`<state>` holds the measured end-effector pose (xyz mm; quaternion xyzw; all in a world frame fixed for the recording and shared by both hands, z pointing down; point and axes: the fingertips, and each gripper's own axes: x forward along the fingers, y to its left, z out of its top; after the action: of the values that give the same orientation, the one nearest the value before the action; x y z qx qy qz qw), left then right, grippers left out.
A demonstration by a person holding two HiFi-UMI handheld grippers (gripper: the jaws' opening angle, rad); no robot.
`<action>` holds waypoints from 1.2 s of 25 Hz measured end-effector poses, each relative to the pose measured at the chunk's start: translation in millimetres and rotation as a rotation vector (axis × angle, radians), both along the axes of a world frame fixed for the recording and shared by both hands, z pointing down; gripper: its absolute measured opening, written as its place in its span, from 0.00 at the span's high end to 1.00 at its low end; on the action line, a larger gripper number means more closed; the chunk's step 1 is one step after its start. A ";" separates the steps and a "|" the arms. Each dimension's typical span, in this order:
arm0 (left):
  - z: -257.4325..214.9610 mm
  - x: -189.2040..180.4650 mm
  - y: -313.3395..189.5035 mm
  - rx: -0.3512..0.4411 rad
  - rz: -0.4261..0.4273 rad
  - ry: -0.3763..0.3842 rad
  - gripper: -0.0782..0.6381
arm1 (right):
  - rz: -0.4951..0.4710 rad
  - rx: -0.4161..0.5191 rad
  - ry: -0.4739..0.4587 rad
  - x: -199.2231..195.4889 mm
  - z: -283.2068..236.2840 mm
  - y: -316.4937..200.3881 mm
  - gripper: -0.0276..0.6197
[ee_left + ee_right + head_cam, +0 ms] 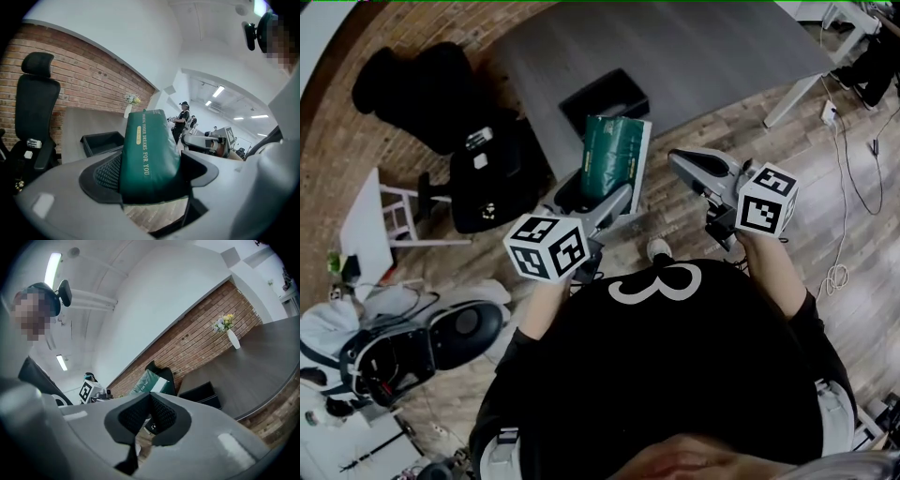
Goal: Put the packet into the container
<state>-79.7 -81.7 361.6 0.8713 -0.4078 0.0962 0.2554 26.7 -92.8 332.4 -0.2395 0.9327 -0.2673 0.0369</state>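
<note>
While the green packet [615,150] stands upright in my left tool [602,195], held in the air over the near edge of the grey worktop [712,56], the black container [605,97] sits on that worktop at 12 o'clock of it, near but not touching. Bare worktop spreads from the container toward 1 and 2 o'clock, out to its right-hand edge and a white leg [787,101]. At 9 o'clock the worktop's left edge runs close by a black office chair [495,176], so that side is tight. Wooden floor [816,178] lies open at 3 o'clock beyond my right tool [678,159]. The left tool's jaws stand wide, their pads pressed on two opposite sides of the packet's lower end. The right tool's jaws are closed pad against pad with nothing between them, and it hangs just beside the packet at 3 o'clock, apart from it. The packet's bottom is buried between the jaws, the container's inside is too dark to read from above, and my own torso blocks the lower half of the head view. A white vase [233,338] stands far back on the worktop by the brick wall [197,341].
</note>
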 end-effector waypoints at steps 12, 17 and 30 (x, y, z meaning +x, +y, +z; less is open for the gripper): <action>-2.6 -6.3 -62.4 0.139 -0.035 -0.161 0.32 | -0.033 0.058 -0.022 17.4 -4.5 -50.4 0.95; -15.0 -17.9 -87.7 0.208 -0.012 -0.253 0.32 | -0.008 0.065 -0.022 29.1 -12.6 -64.4 0.95; -2.2 -31.7 -144.9 0.330 0.242 -0.436 0.32 | 0.080 0.002 0.015 25.7 10.8 -100.8 0.95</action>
<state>-111.5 -226.6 359.4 0.9021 -0.3565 0.2431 0.0034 52.4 -193.6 343.3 -0.2785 0.9229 -0.2629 0.0407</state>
